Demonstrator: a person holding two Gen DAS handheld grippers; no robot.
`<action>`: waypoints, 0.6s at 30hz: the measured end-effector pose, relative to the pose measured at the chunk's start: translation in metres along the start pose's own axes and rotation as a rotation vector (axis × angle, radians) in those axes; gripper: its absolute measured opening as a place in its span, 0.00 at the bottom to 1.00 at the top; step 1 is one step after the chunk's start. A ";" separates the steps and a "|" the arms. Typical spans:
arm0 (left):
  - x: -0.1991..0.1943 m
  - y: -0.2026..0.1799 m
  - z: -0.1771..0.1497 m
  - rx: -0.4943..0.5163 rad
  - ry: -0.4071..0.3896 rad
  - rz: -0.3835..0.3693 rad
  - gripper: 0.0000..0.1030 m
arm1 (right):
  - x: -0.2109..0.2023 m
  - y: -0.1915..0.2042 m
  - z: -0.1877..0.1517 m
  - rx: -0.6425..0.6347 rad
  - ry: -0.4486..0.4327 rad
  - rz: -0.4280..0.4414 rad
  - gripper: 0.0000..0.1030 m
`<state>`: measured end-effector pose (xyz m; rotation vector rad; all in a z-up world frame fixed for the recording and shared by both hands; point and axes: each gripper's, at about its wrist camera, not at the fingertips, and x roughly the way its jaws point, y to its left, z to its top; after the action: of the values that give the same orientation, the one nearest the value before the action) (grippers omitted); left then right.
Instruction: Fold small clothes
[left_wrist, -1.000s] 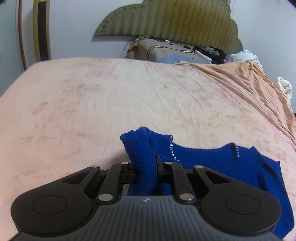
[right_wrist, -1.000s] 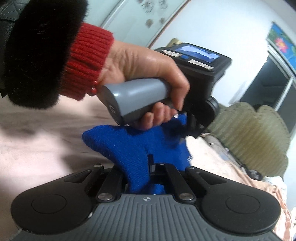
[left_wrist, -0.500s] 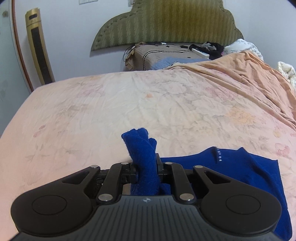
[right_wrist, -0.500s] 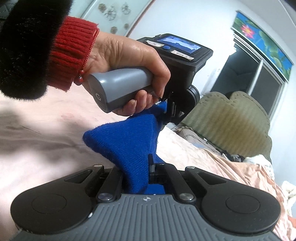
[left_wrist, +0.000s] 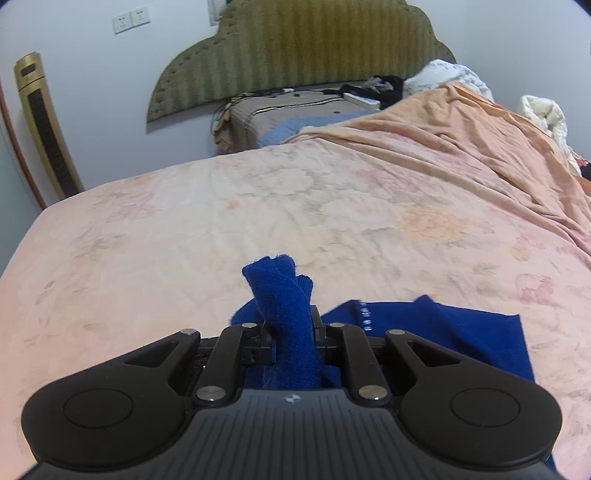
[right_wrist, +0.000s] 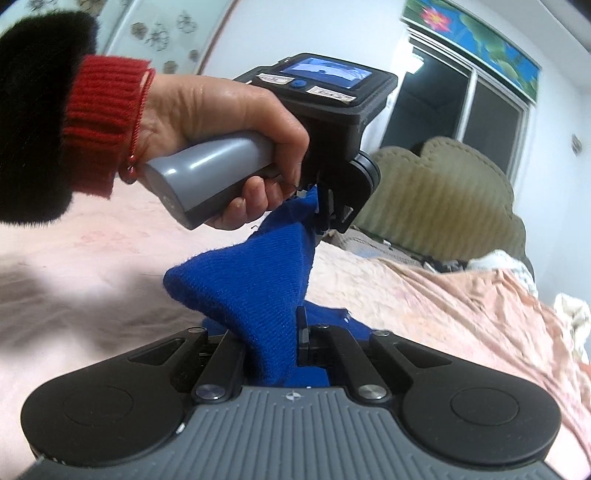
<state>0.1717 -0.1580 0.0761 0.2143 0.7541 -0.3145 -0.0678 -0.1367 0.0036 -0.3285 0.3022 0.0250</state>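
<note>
A small blue knit sweater lies partly on the pink bed sheet. My left gripper is shut on a bunched edge of it, which sticks up between the fingers. My right gripper is shut on another part of the blue sweater. In the right wrist view the knit stretches up from my right gripper to the left gripper, held by a hand in a red cuff. Both hold the cloth lifted above the bed.
A green padded headboard stands at the far end, with a brown pillow and dark items in front of it. An orange blanket is heaped at the right. A gold tower fan stands at the left. A dark window shows in the right wrist view.
Both grippers have lifted with the sweater still held. In the left wrist view less of the sweater shows on the bed, and its beaded neckline has slid lower and to the right.
</note>
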 end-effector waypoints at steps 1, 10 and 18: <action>0.002 -0.007 0.001 0.007 0.001 -0.003 0.14 | 0.000 -0.005 -0.002 0.015 0.004 -0.002 0.04; 0.023 -0.068 0.006 0.098 -0.012 -0.027 0.11 | -0.005 -0.043 -0.025 0.167 0.048 -0.028 0.04; 0.055 -0.114 0.004 0.165 0.002 -0.043 0.09 | -0.004 -0.082 -0.053 0.387 0.092 -0.011 0.04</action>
<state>0.1715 -0.2762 0.0321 0.3548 0.7360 -0.4181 -0.0805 -0.2309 -0.0176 0.0531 0.3882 -0.0594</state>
